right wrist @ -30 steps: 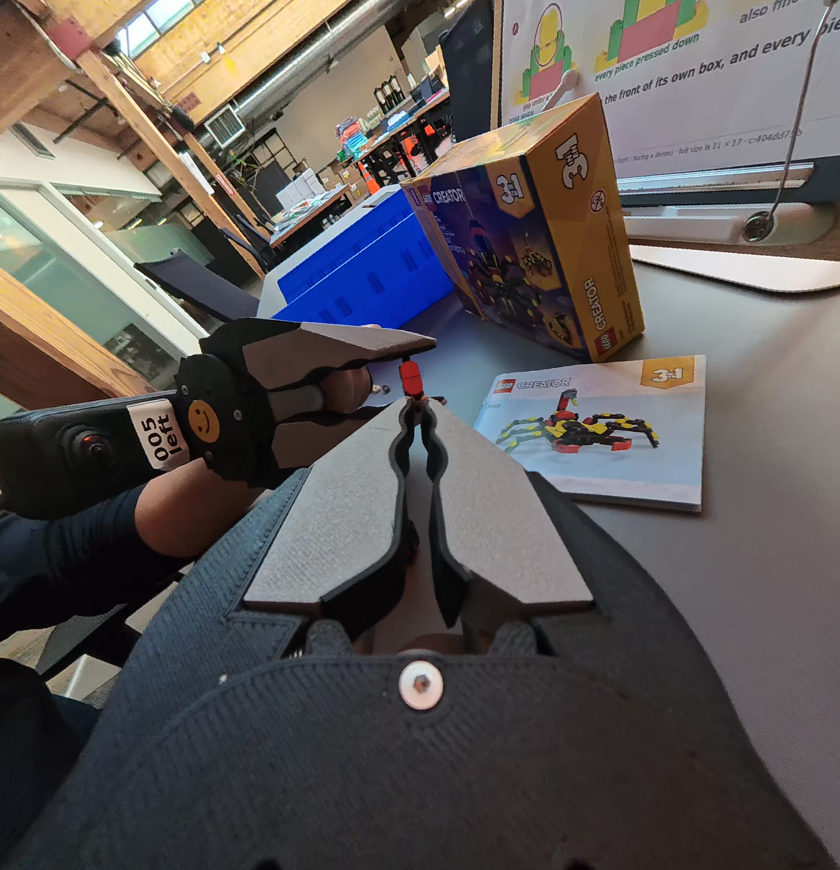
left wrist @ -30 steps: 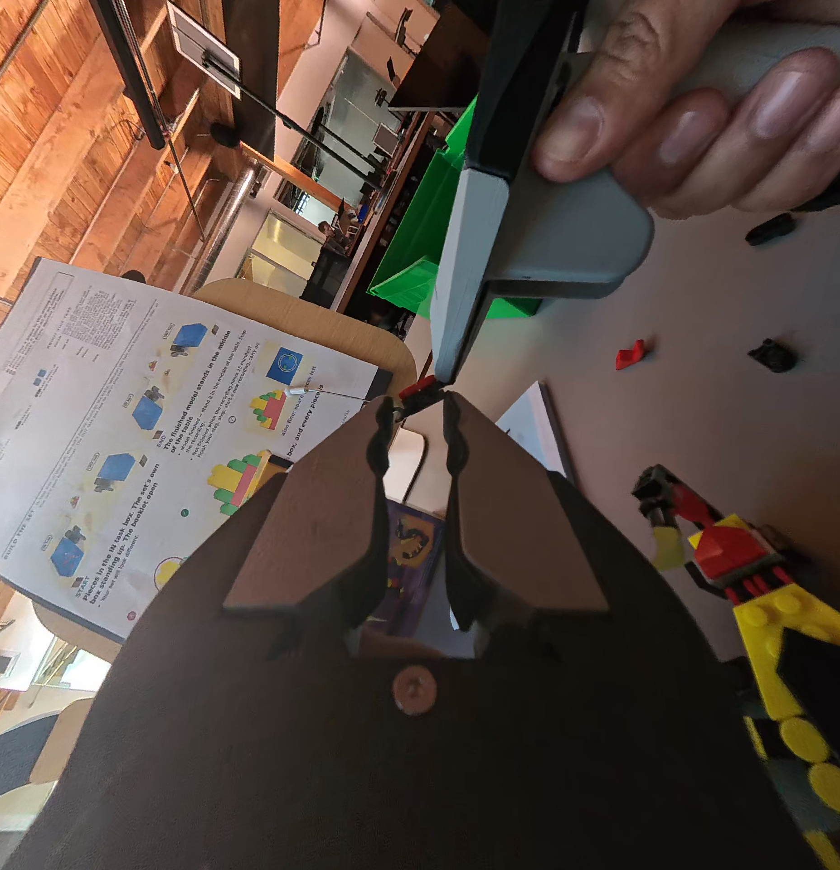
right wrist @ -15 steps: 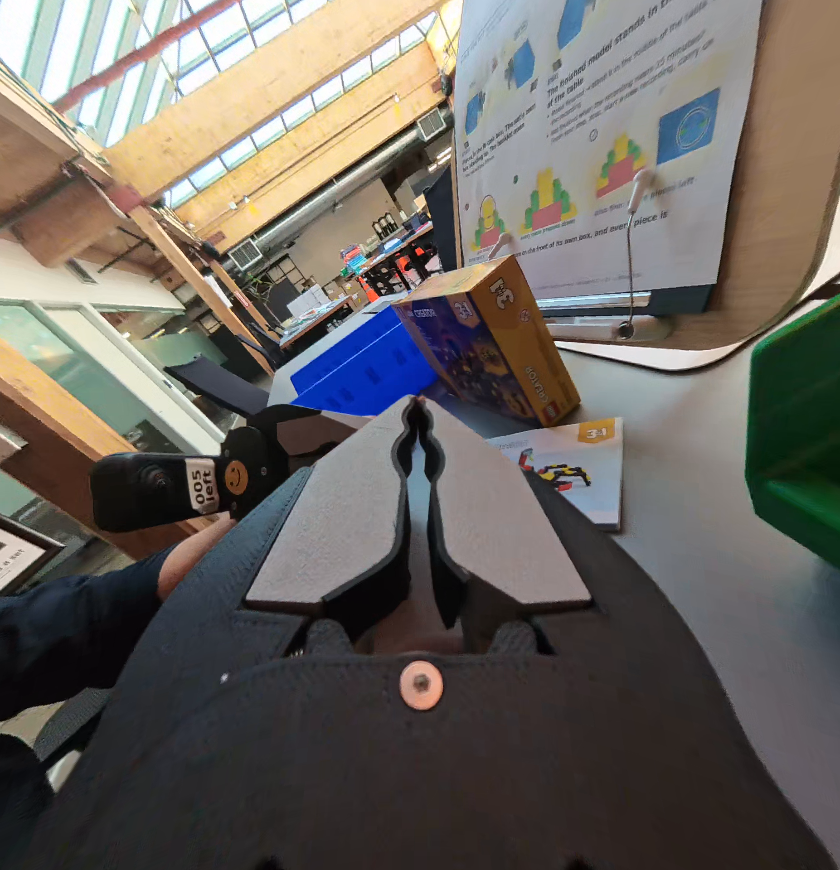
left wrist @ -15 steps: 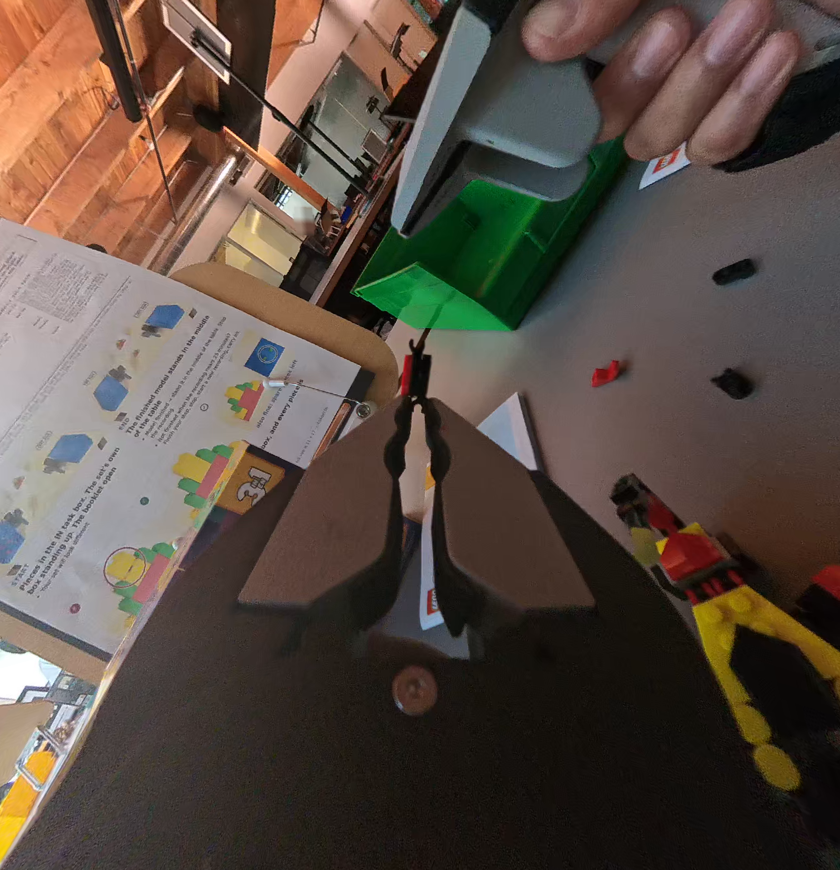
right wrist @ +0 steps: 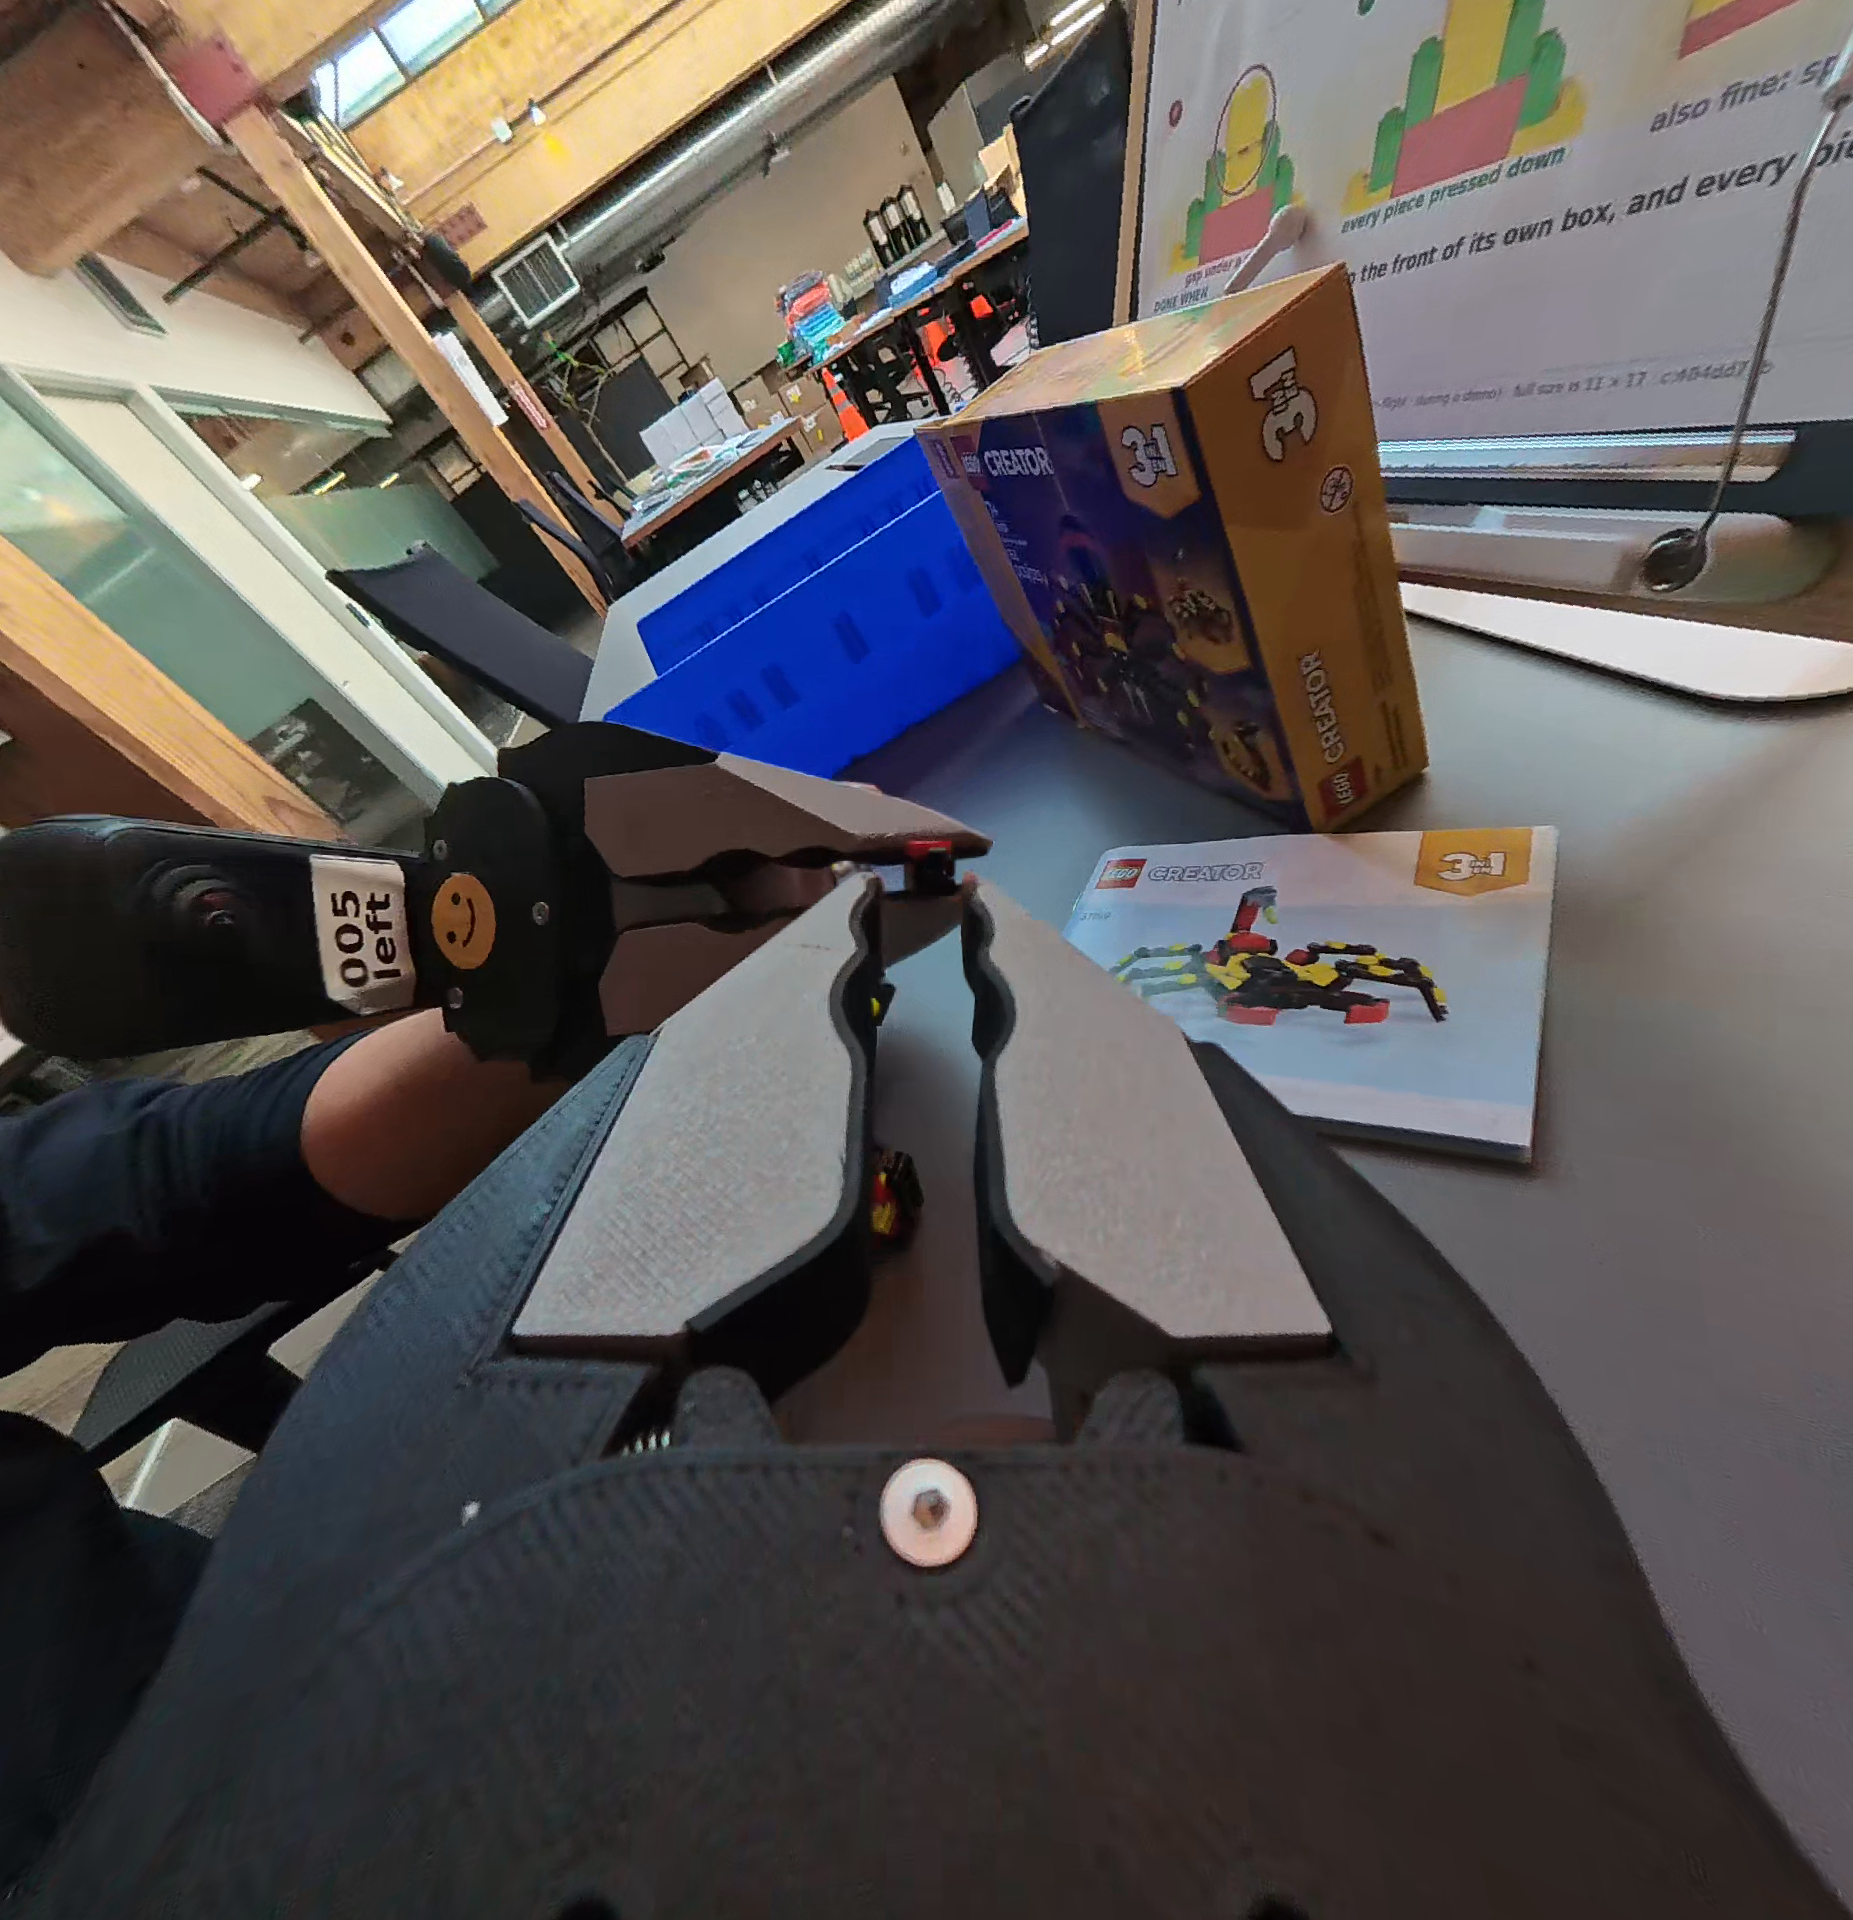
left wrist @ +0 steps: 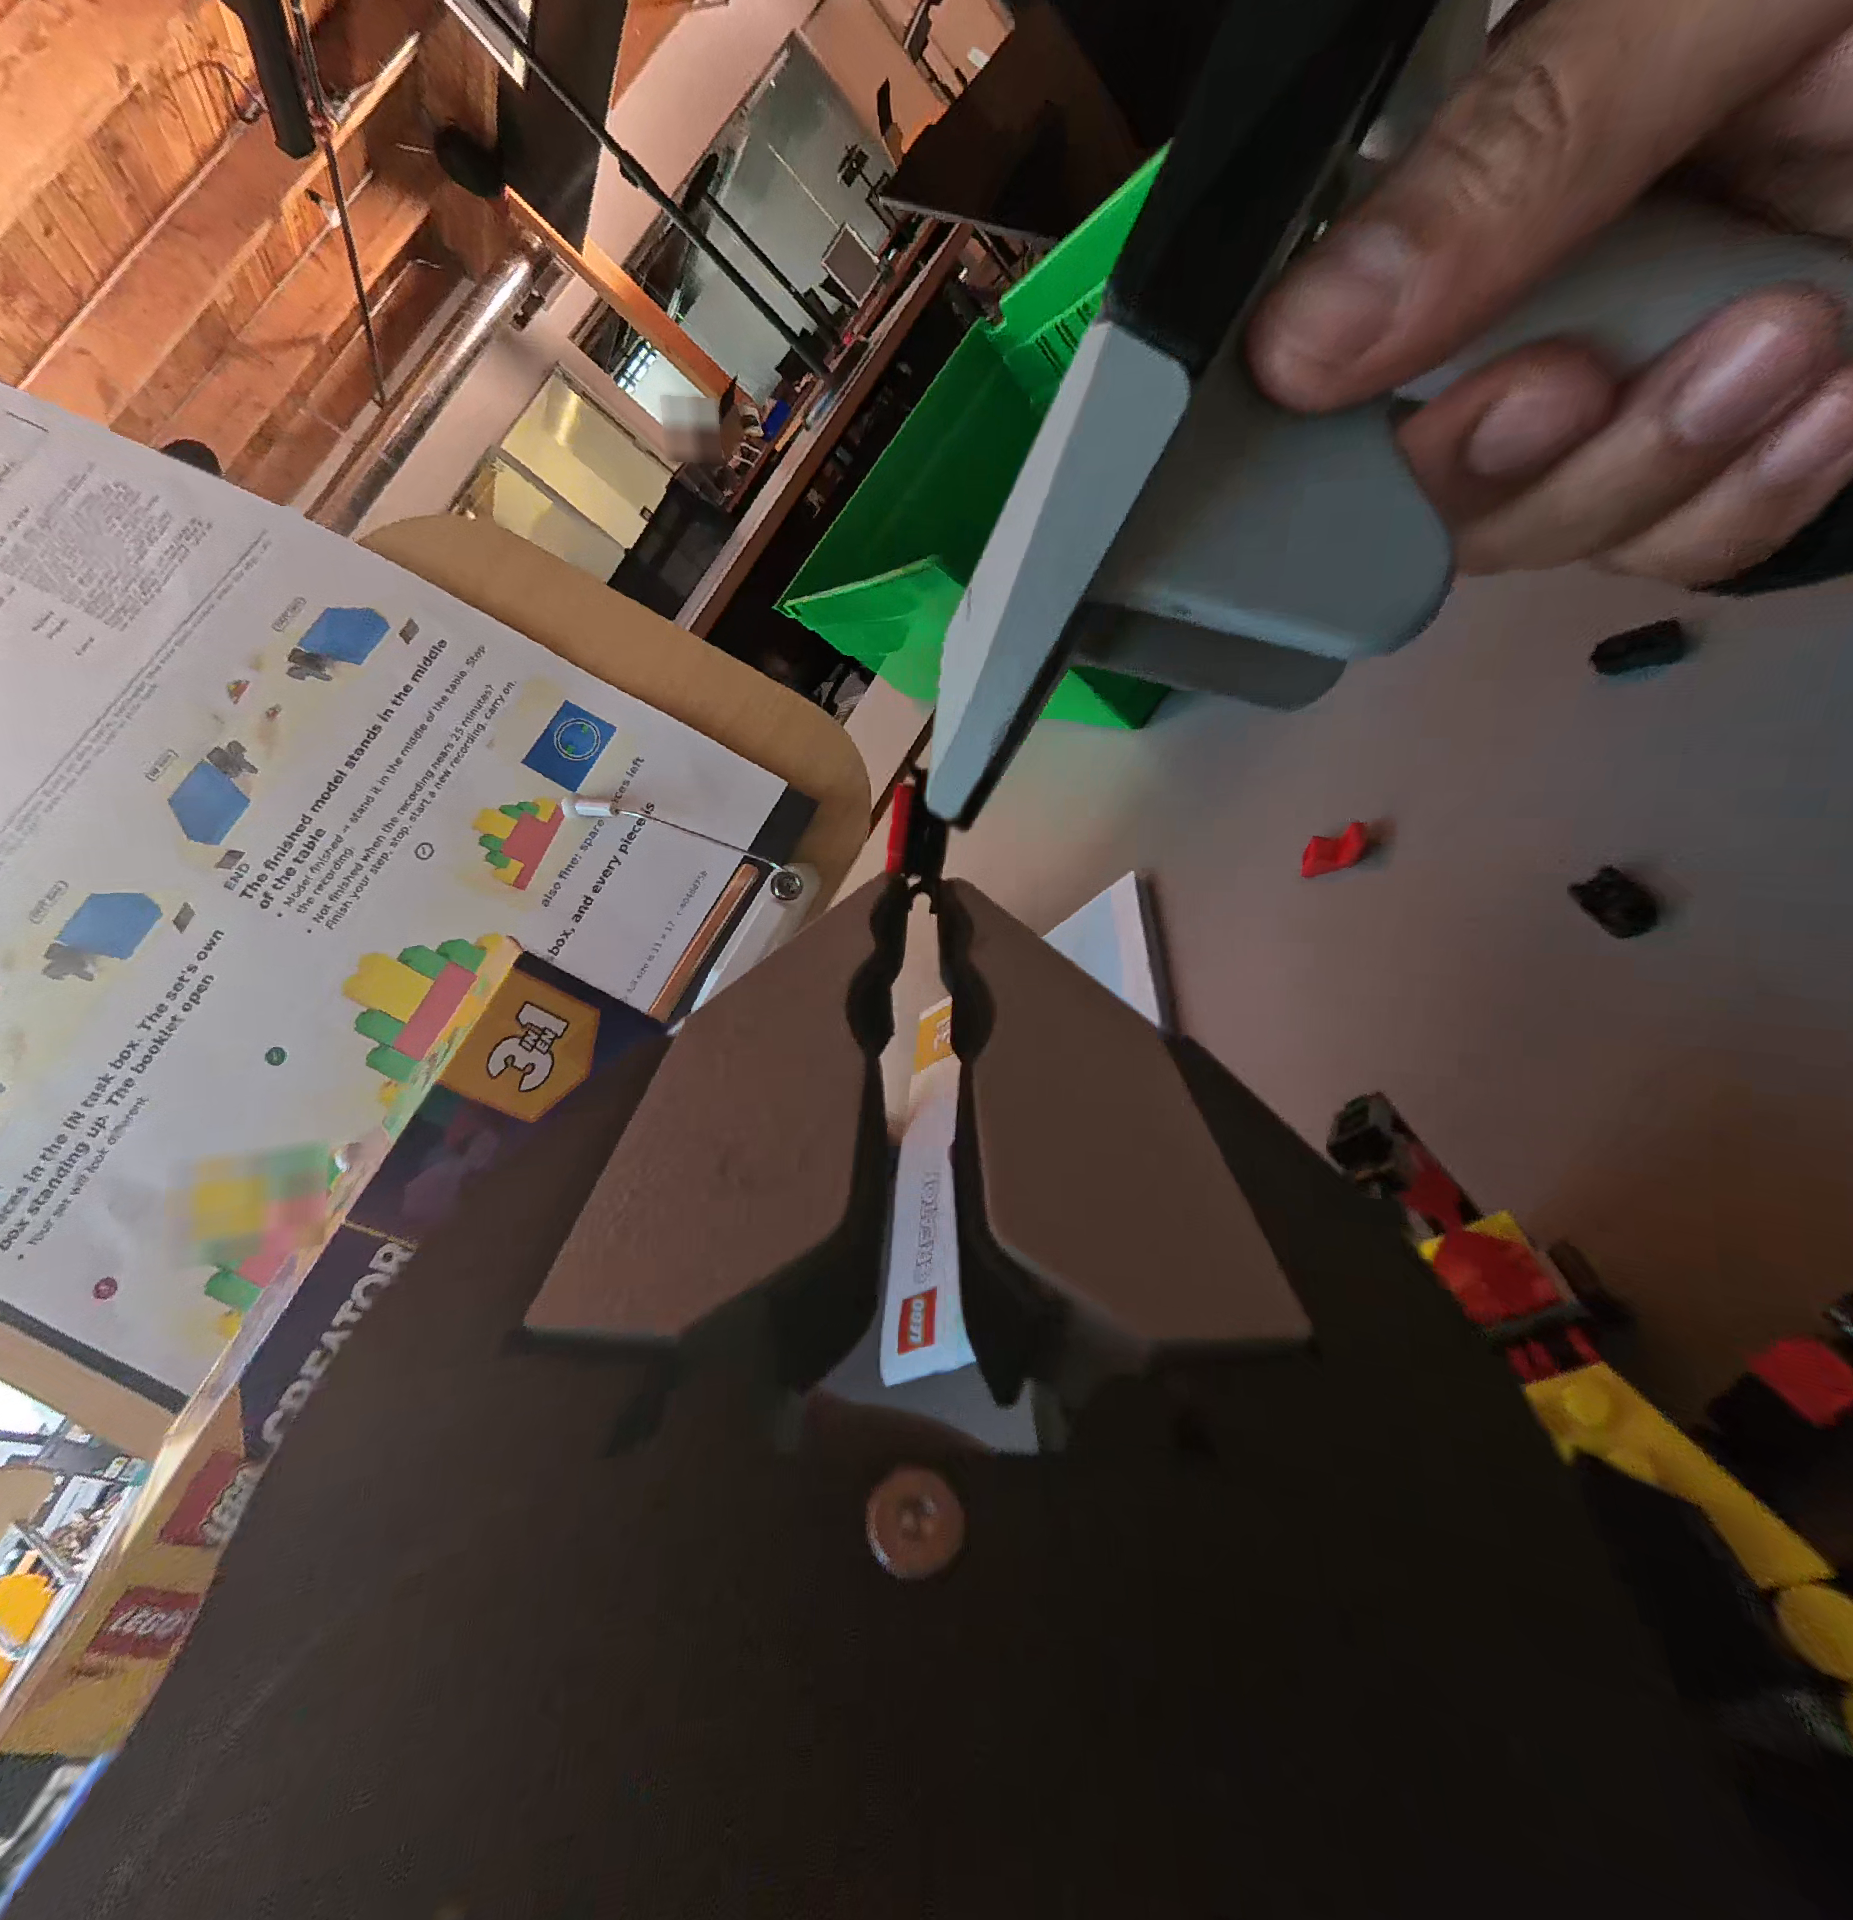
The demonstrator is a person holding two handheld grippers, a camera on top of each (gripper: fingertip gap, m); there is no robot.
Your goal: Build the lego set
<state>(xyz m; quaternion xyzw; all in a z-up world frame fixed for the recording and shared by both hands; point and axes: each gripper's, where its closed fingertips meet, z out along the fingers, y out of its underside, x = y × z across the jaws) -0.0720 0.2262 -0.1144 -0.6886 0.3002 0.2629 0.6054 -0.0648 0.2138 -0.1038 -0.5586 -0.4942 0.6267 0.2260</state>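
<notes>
The left tongs [left wrist: 917, 902] are clenched on a small red-and-black toy brick piece [left wrist: 909, 840], pads pressed to its black end, the piece standing out past the tips in the air above the grey tabletop [left wrist: 1473, 935]. The right tongs [right wrist: 922, 894] stand parted around the same piece [right wrist: 930, 860], tips at either side of it; whether their pads touch it cannot be told. In the left wrist view the right tongs' grey finger [left wrist: 1036, 582] ends just at the piece, with a hand [left wrist: 1587, 312] wrapped round the body behind it.

Just beyond the piece lie a pale instruction booklet [right wrist: 1348, 987] flat on the tabletop and, past it, an upright yellow-and-purple cardboard box [right wrist: 1202, 592] with a blue plastic bin [right wrist: 828, 623] beside the box. A green plastic bin [left wrist: 953, 499] sits farther from the piece, at the tabletop's far edge. To the right of the piece the tabletop lies bare but for a loose red brick [left wrist: 1335, 850] and two black bricks [left wrist: 1616, 902], well apart. A yellow, red and black brick model [left wrist: 1504, 1299] rests nearer.

Half a second ago the right tongs were shut and raised clear of the piece; now they are parted and back at it. The left tongs keep their grip.
</notes>
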